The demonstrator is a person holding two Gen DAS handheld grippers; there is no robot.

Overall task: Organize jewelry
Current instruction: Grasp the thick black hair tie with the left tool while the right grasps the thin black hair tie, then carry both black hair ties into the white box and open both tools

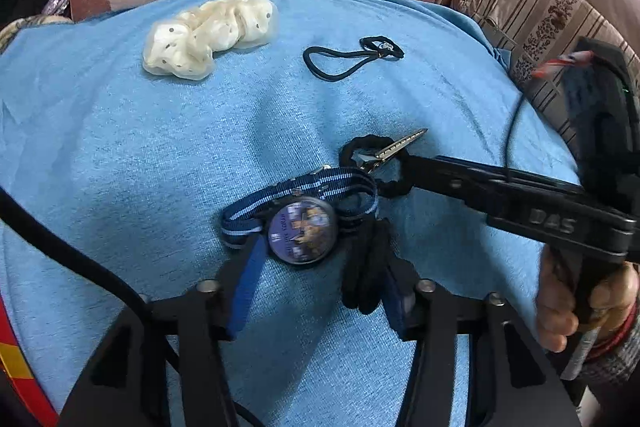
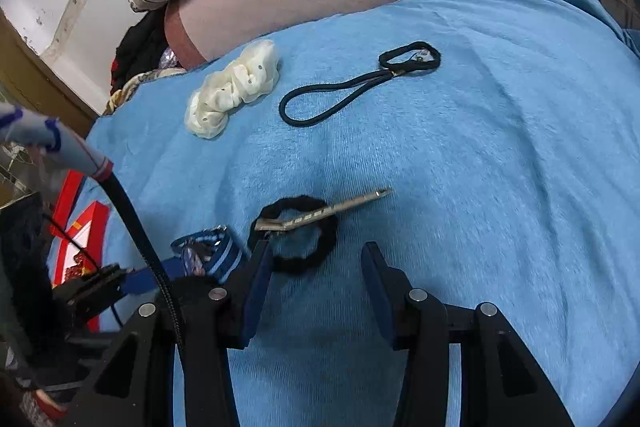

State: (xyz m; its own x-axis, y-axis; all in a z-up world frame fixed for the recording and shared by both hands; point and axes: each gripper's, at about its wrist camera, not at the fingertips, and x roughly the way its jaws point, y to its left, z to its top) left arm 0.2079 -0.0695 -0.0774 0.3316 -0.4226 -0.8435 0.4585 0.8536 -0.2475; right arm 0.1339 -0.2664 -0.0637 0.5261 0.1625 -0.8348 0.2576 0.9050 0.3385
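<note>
Blue towel (image 2: 460, 155) workspace. My left gripper (image 1: 316, 267) open around watch (image 1: 302, 229), right gripper (image 2: 316, 267) open by black scrunchie (image 2: 294, 233) and clip (image 2: 324, 213). Guessing next: close on clip.

Hair clip (image 2: 322, 213) across scrunchie (image 2: 294, 235)

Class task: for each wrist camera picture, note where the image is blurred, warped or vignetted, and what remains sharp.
Left wrist view: the round blue watch face is smeared and its lettering barely legible, while the cream dotted fabric scrunchie is crisp; fisheye bows the light blue cloth, corners are black. Right wrist view: the silver metal hair clip is sharp, the left edge blurs, corners darken.
</note>
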